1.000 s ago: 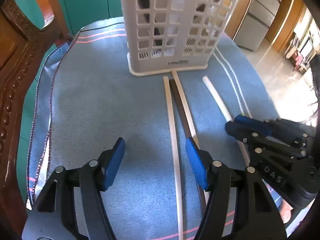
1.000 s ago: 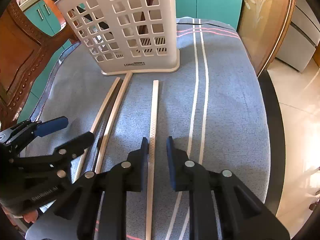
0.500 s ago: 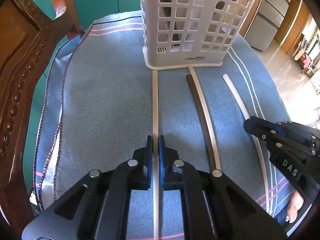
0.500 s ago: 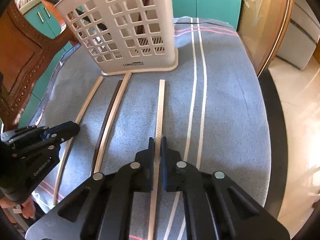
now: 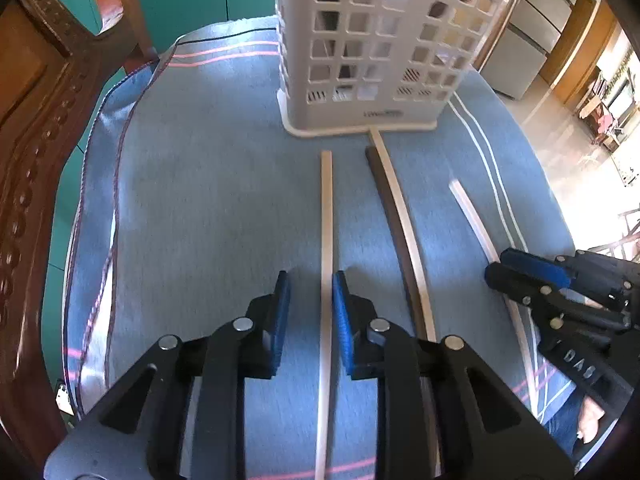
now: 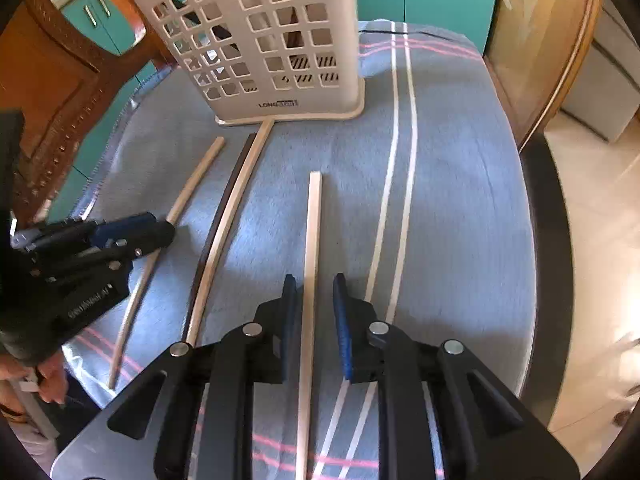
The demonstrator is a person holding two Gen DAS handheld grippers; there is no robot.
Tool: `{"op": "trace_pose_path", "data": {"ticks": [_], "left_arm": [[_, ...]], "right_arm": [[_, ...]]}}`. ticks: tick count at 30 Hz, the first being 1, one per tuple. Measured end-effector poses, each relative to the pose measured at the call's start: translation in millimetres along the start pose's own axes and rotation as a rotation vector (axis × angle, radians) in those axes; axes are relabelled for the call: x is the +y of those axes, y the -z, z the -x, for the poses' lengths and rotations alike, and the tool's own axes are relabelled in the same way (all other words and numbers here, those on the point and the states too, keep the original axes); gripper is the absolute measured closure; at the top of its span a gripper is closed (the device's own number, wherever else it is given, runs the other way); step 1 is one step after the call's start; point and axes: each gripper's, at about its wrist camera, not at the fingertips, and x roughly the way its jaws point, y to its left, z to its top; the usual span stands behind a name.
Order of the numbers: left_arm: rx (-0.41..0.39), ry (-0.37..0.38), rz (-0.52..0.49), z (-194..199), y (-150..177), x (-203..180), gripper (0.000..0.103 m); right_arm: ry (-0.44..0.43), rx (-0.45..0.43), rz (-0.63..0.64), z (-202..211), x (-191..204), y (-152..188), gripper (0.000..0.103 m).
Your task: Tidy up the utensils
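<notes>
Several long chopsticks lie on a blue striped tablecloth in front of a white lattice utensil basket (image 5: 376, 48), which also shows in the right wrist view (image 6: 276, 40). My left gripper (image 5: 310, 296) is open, its blue pads either side of a pale chopstick (image 5: 326, 208) without touching it. My right gripper (image 6: 314, 300) is open astride another pale chopstick (image 6: 312, 232). A dark chopstick (image 5: 390, 216) and a light one (image 5: 402, 208) lie together between the two, their far ends at the basket's base. In the right wrist view the left gripper (image 6: 156, 232) is at the left.
A carved wooden chair back (image 5: 36, 128) stands at the table's left edge. The rounded table edge (image 6: 548, 240) drops off to the right, with tiled floor beyond. Teal cabinets stand behind the basket.
Both grippers were shut on their chopsticks half a second ago; both jaws have now opened. Both chopsticks have slid back from the basket and lie flat on the cloth.
</notes>
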Motion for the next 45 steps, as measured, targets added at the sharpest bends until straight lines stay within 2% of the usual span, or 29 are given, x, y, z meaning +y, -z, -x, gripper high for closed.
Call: {"op": "trace_pose_path", "data": {"ticks": [2, 7, 8, 14, 20, 27, 34, 37, 45], "left_arm": [[0.001, -0.007, -0.001, -3, -7, 0, 0.077], [0.000, -0.072, -0.030, -16, -31, -6, 0.060], [0.002, -0.078, -0.021, -17, -34, -7, 0.059], [0.015, -0.108, -0.031, -23, -46, -18, 0.058], [0.016, -0.078, -0.024, -23, -47, -14, 0.059], [0.005, -0.066, -0.030, -20, -35, -5, 0.059], [0.001, -0.084, -0.031, -13, -21, -14, 0.056], [0.000, -0.089, -0.026, -11, -20, -14, 0.052], [-0.001, -0.096, -0.031, -9, -19, -10, 0.052]], "right_arm": [[0.031, 0.006, 0.024, -4, 4, -8, 0.084], [0.089, 0.027, 0.065, -17, 9, -27, 0.084], [0.102, 0.030, 0.073, -19, 11, -31, 0.084], [0.109, 0.037, 0.083, -26, 14, -41, 0.081], [0.101, 0.032, 0.074, -30, 18, -44, 0.081], [0.101, 0.030, 0.066, -22, 8, -39, 0.081], [0.114, 0.011, 0.069, -22, 11, -37, 0.080], [0.112, -0.007, 0.074, -21, 13, -33, 0.079], [0.113, -0.037, 0.080, -17, 14, -24, 0.079]]}}
